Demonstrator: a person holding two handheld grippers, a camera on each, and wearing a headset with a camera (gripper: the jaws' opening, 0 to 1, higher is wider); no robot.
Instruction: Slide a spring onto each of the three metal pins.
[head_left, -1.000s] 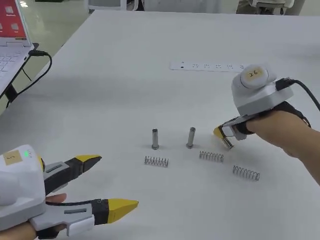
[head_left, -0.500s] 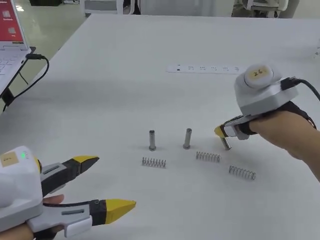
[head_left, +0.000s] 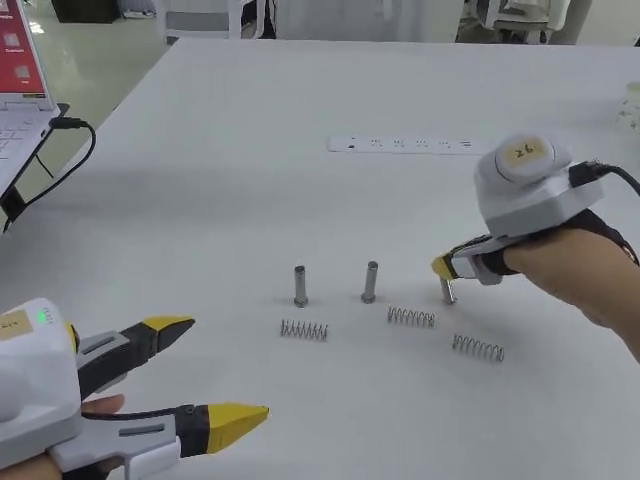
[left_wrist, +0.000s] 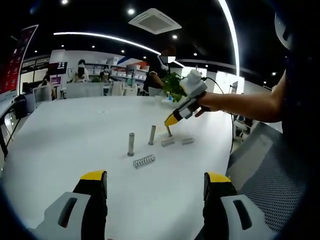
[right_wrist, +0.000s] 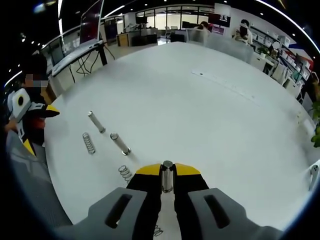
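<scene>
Three springs lie loose on the table (head_left: 180, 220) and none is yet on a pin, so the task is judged to be at its opening. At far left, the left gripper (head_left: 203, 370) hovers low over the near part of the table, its fingers (head_left: 236, 414) spread wide with nothing between them. Ahead of it and to its right stands the left pin (head_left: 300, 285), upright, with the left spring (head_left: 304, 329) lying on its side just on the person's side of it. Next is the middle pin (head_left: 370, 282), also upright, with the middle spring (head_left: 411, 317) lying near, slightly right of its foot. Further right, the right gripper (head_left: 446, 268) has its fingers (right_wrist: 146, 171) pressed onto the third pin (right_wrist: 167, 176), pinching it across the shank. In the head view this pin stands close to upright, and whether its foot touches the table cannot be told. The right spring (head_left: 477, 348) lies near it, to the right and on the person's side. Controlling relation: each spring's long axis runs flat along the table, roughly left to right, while each pin's axis is vertical, so a spring must be raised on end before it will slide on. The free left gripper is the nearer one to the left spring, which lies forward and to the right of its fingers.
</scene>
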